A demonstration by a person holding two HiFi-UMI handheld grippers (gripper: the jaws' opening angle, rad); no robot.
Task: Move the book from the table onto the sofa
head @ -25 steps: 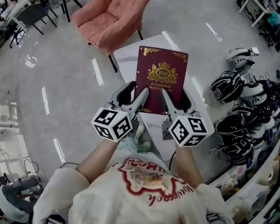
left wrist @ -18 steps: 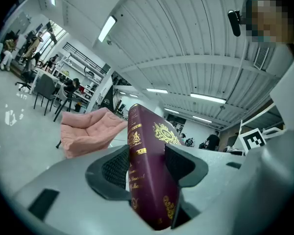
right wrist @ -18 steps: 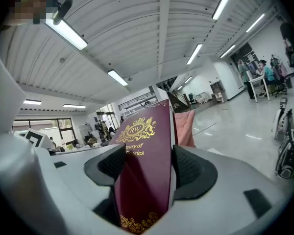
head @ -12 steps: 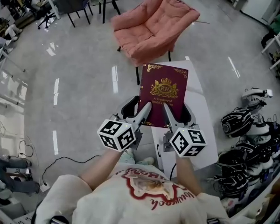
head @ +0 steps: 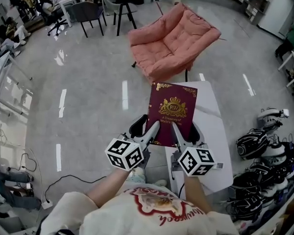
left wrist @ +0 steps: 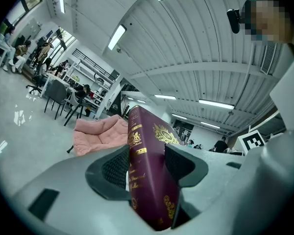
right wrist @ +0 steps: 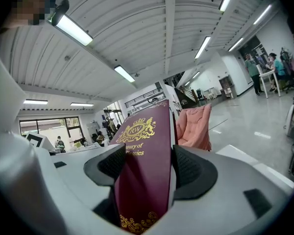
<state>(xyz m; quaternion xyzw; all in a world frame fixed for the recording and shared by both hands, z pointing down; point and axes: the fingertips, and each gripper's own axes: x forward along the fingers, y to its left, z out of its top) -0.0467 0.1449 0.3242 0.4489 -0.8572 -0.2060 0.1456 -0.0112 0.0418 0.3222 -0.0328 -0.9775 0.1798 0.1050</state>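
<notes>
A maroon book with a gold crest is held in the air above the white table, cover up. My left gripper is shut on its near left edge and my right gripper is shut on its near right edge. The book fills the space between the left jaws, spine toward the camera. It stands likewise, as the book, between the right jaws. The pink sofa stands on the floor just beyond the table; the same sofa shows behind the book, and the sofa too.
Black and white helmets lie heaped on the floor to the right of the table. Dark chairs and desks stand at the far left, with people seated there. A cable trails on the grey floor at lower left.
The view has shifted so that the sofa now shows whole and farther down the frame. Both grippers keep their hold on the book, which stays between them.
</notes>
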